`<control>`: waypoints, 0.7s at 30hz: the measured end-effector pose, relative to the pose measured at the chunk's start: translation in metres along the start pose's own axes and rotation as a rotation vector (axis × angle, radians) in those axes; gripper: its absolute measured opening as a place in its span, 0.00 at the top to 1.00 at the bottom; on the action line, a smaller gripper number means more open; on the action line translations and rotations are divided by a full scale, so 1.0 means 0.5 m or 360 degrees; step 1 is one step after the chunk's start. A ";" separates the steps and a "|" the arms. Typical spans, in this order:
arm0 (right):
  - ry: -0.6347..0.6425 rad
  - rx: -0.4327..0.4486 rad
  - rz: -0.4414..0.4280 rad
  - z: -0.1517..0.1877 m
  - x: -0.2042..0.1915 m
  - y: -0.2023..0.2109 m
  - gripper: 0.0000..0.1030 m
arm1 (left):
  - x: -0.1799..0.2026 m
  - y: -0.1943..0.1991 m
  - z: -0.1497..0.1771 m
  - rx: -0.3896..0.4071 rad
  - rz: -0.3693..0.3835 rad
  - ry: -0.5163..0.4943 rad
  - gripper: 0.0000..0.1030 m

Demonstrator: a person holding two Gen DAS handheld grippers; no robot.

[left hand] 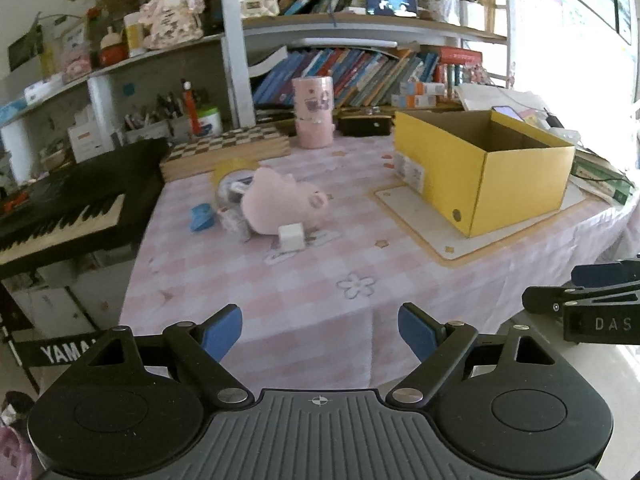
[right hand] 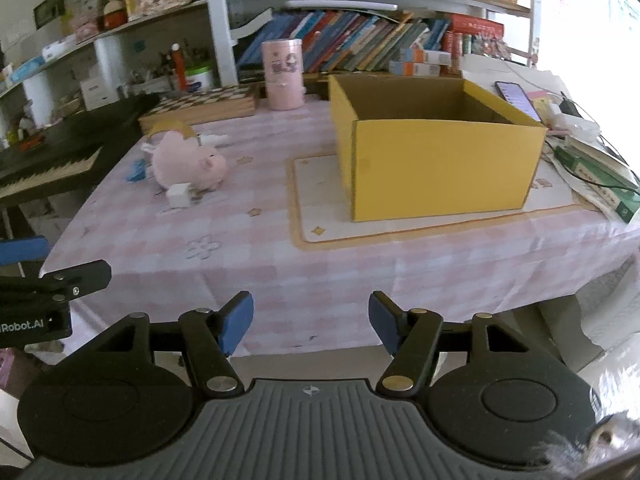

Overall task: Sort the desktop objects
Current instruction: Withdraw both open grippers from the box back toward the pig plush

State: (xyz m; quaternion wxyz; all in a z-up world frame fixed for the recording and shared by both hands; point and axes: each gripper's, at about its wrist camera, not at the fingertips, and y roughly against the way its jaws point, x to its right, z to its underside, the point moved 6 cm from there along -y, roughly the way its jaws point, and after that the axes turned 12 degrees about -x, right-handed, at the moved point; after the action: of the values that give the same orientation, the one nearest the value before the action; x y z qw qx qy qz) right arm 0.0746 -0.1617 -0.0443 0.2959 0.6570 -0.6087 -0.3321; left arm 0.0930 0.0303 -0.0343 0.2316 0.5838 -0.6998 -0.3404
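Observation:
A pink plush pig lies on the pink checked tablecloth, with a white cube, a blue item and a clear tape roll beside it. An open, empty-looking yellow box stands on a mat at the right. My left gripper is open and empty, short of the table's front edge. In the right wrist view the pig, cube and box show. My right gripper is open and empty, off the front edge.
A pink cylinder container and a chessboard box stand at the back. A black keyboard piano is left of the table. Shelves of books rise behind. A phone, cables and books lie right of the box.

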 end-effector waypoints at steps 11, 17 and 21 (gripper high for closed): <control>0.0157 0.0054 -0.0096 -0.015 -0.105 0.008 0.38 | -0.062 0.031 0.021 0.0080 -0.0080 0.0115 0.15; 0.0204 0.0027 -0.0122 -0.003 -0.133 0.006 0.35 | -0.076 0.043 0.046 0.0065 -0.0100 0.0137 0.15; 0.0225 0.0015 -0.0133 0.001 -0.148 0.005 0.30 | -0.082 0.047 0.051 0.0067 -0.0114 0.0140 0.15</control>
State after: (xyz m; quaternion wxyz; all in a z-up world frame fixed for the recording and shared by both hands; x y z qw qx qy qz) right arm 0.0698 -0.0882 -0.0370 0.3211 0.7050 -0.5598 -0.2942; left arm 0.0675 0.0777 -0.0307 0.2375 0.6276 -0.6746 -0.3077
